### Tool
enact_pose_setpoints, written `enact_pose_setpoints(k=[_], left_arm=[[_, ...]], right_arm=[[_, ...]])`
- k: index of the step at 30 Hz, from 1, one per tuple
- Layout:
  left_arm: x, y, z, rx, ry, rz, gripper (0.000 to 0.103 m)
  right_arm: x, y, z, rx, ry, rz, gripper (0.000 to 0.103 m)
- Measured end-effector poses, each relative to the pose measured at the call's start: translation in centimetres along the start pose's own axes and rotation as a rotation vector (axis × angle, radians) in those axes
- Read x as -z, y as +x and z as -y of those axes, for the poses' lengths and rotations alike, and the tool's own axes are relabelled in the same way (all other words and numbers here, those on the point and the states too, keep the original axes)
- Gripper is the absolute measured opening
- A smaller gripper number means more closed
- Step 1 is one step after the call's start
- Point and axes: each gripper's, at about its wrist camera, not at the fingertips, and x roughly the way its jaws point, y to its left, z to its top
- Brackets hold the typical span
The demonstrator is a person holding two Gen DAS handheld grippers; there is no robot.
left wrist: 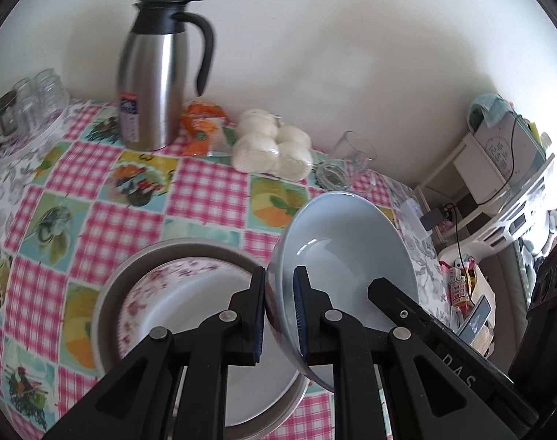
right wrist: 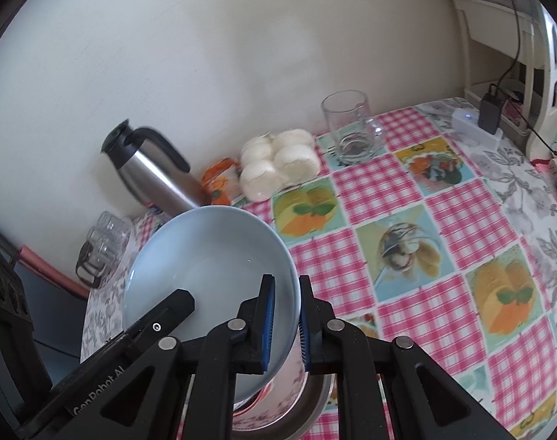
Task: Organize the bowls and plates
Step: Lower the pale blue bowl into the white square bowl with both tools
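Observation:
A light blue bowl (left wrist: 351, 242) hangs tilted above the table, held by both grippers at opposite sides of its rim. My left gripper (left wrist: 280, 275) is shut on the bowl's left rim, and a finger of the right gripper (left wrist: 388, 293) shows inside the bowl. In the right wrist view my right gripper (right wrist: 286, 282) is shut on the right rim of the bowl (right wrist: 212, 256), with the left gripper's finger (right wrist: 175, 304) at its other side. Below it a floral plate (left wrist: 175, 286) lies inside a round metal basin (left wrist: 106, 293), also seen under the bowl as the plate (right wrist: 263, 414).
On the checked tablecloth by the wall stand a steel thermos jug (left wrist: 157, 84), an orange packet (left wrist: 201, 128), a bag of white buns (left wrist: 271, 146) and a glass mug (left wrist: 355, 154). Glasses on a tray (left wrist: 32, 99) sit far left. A white shelf unit (left wrist: 498, 183) and power strip (right wrist: 476, 128) are at the right.

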Motion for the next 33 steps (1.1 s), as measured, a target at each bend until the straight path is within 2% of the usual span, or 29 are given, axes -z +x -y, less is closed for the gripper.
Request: enact_pose_setpoints(k=[15, 29, 33], left_arm=[[2.1, -0.8, -4.9, -0.078, -0.078, -0.035, 0.015], [3.1, -0.5, -5.7, -0.116, -0.074, -0.076, 0.015], [3.1, -0.6, -5.6, -0.107, -0.074, -0.073, 0.019]], right_arm=[[3.6, 3.0, -4.3, 0.016, -0.083, -0.093, 0.016], [5.0, 3.5, -5.2, 0.039, -0.126, -0.129, 0.016], [5.1, 3.5, -5.2, 0.040, -0.123, -0.131, 0.016]])
